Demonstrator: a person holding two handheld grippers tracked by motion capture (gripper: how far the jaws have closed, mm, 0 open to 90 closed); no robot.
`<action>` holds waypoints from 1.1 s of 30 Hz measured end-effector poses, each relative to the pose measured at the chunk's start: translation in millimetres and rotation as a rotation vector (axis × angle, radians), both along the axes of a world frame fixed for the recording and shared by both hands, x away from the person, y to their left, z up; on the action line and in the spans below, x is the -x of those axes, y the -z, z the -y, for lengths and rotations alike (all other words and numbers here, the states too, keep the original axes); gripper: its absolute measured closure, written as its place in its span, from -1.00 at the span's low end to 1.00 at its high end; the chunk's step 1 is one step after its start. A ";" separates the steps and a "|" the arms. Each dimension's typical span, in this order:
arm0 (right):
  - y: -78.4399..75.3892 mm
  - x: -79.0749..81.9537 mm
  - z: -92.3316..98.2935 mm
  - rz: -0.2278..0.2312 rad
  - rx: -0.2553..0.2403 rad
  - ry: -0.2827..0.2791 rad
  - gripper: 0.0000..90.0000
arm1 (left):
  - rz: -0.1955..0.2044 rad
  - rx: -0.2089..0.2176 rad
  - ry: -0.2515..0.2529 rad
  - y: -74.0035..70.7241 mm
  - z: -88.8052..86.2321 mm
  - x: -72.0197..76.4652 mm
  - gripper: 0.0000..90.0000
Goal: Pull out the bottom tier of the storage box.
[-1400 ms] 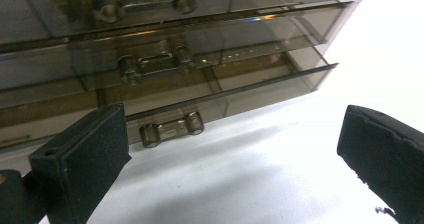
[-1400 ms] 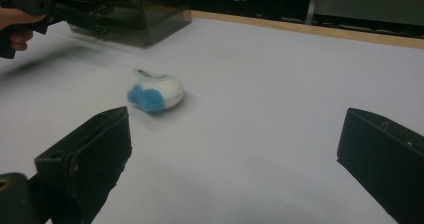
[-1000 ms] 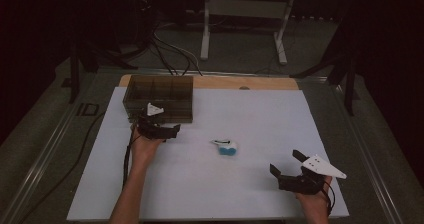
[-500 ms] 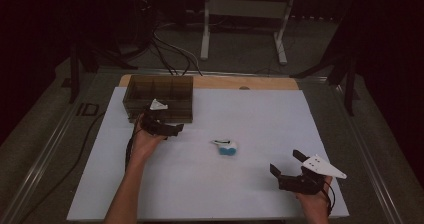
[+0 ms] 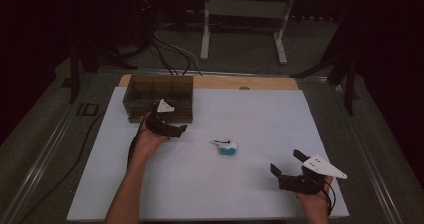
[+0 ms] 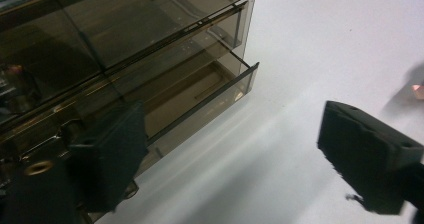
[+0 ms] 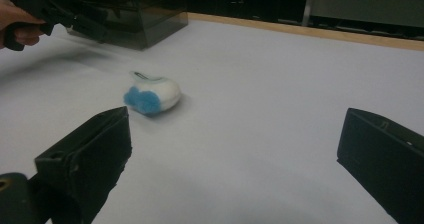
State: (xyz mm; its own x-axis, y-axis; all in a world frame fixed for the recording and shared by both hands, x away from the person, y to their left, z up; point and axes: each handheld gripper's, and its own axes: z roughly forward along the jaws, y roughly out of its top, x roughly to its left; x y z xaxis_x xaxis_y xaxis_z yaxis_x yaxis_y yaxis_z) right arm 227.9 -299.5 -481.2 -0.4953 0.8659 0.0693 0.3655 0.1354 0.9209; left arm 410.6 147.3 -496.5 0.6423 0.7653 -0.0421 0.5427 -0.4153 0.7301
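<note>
While the lower drawer (image 6: pixel 200 96) of the smoky drawer box (image 5: pixel 159 96) stands partly pulled out, the blue-white item (image 5: pixel 225 147) lies mid-mat, unstowed; left gripper (image 5: pixel 172 127) moved nearer the box, jaws just been closing, nothing between them; right gripper (image 5: pixel 288 164) wide open, empty

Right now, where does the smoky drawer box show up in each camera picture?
High view: the drawer box sits upper left on the white sheet, just beyond the left hand-held gripper.
Left gripper view: upper left, bottom drawer pulled out a little.
Right gripper view: top left.
Shared landmark: the white sheet's wooden far edge.
</note>
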 end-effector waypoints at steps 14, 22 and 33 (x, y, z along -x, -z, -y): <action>0.4 -0.3 -0.5 -0.004 0.003 0.005 -0.97 | 0.119 -0.168 -0.024 5.8 6.1 -1.4 -0.18; 0.1 -0.1 -0.3 -0.001 0.004 0.005 -0.97 | 0.126 -0.215 -0.008 12.1 8.6 -2.0 -0.15; -0.4 0.3 0.7 -0.001 0.000 0.008 -0.97 | 0.066 -0.170 0.008 7.6 1.6 -0.6 -0.08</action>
